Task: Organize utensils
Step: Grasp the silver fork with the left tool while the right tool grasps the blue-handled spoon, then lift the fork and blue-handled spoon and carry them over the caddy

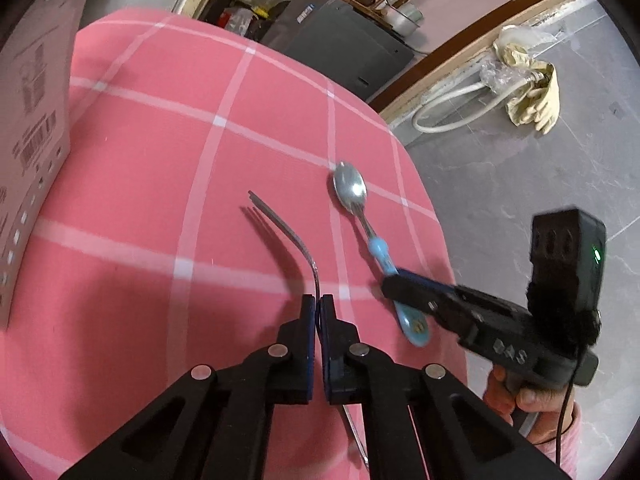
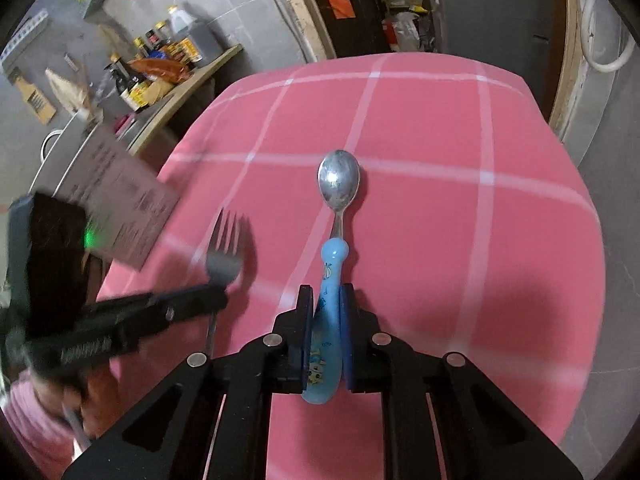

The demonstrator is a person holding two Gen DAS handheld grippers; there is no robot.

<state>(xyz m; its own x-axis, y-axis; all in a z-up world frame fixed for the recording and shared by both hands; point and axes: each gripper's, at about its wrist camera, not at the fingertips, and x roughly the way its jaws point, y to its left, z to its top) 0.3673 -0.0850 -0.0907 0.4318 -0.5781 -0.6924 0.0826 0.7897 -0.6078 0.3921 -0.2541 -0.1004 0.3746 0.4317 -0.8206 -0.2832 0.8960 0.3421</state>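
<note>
Tabletop: covered in pink cloth with a white grid of lines, its far edge rounded in both wrist views. Left gripper: fingers pressed together on the thin metal handle of a fork, pinching it edge-on; the fork rises from the pads toward 11 o'clock, tines forward and clear of the cloth, with its shadow on the pink surface just to the left. The handle's tail shows below, between the gripper arms. In the right wrist view the same fork sits at 9 o'clock, blurred, tines pointing to 12 o'clock. Right gripper: fingers closed on the light-blue plastic handle of a spoon, the handle clamped upright between the pads, the metal bowl pointing to 12 o'clock over the cloth. Whether the bowl touches the cloth cannot be told. From the left wrist view the spoon lies at 2 o'clock of the fork, near it but apart, with the right gripper closing on the blue handle from 4 o'clock. Cardboard box: printed, with barcodes, standing at the tabletop's left edge at 9 o'clock. Grey tiled floor: beyond the tabletop at 3 o'clock.
</note>
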